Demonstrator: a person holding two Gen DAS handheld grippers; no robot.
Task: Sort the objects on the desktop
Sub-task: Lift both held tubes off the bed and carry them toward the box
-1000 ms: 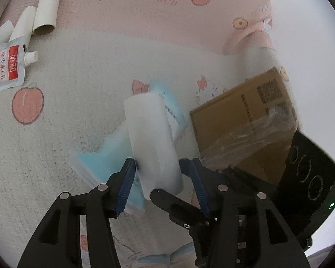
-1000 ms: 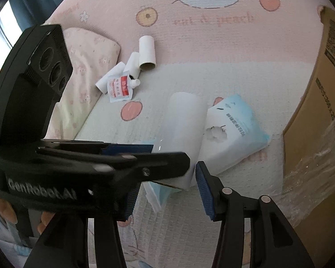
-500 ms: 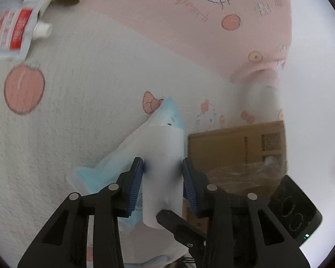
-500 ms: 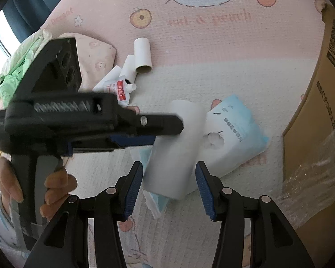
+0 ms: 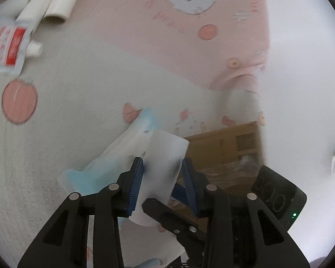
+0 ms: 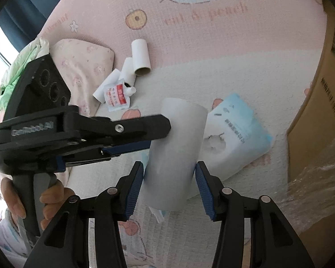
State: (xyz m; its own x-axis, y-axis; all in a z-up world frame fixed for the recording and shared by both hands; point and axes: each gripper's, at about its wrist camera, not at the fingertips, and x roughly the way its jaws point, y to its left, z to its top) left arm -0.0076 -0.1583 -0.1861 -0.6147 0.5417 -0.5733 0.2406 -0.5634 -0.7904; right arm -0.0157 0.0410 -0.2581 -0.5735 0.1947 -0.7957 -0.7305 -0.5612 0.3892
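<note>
Lying at the left edge of the pink-and-white cartoon-print mat [image 6: 212, 51] are a small pink pillow [image 6: 82, 62], three white cardboard tubes [image 6: 140, 55] and a flat white sachet with a red label and screw cap [image 6: 116, 95], all touching one another in a loose heap and not yet sorted.

Further right, toward the middle of the mat, the left gripper [image 6: 151, 138] reaches in from the side, a hand [image 6: 33, 198] on its handle. Its jaws are clenched across the larger white paper roll [image 6: 176, 154]; in the left wrist view the blue pads [image 5: 136, 178] press on both sides of the roll [image 5: 165, 167].

The right gripper [image 6: 169, 187] comes at the same roll from below in its own view. Its jaws straddle the roll's near end, but whether the pads press on it or merely flank it I cannot tell.

Under and just right of the roll lies a pale blue soft pack of tissues or wipes [image 6: 234, 138], flat on the mat. At the right edge stands a brown cardboard box [image 6: 317, 116] with crinkled clear plastic film [image 6: 315, 178] against it.

Judging by this, sorting is at an early stage: only the roll is in hand, with the heap and the pack left, and the box looks like a probable destination.
</note>
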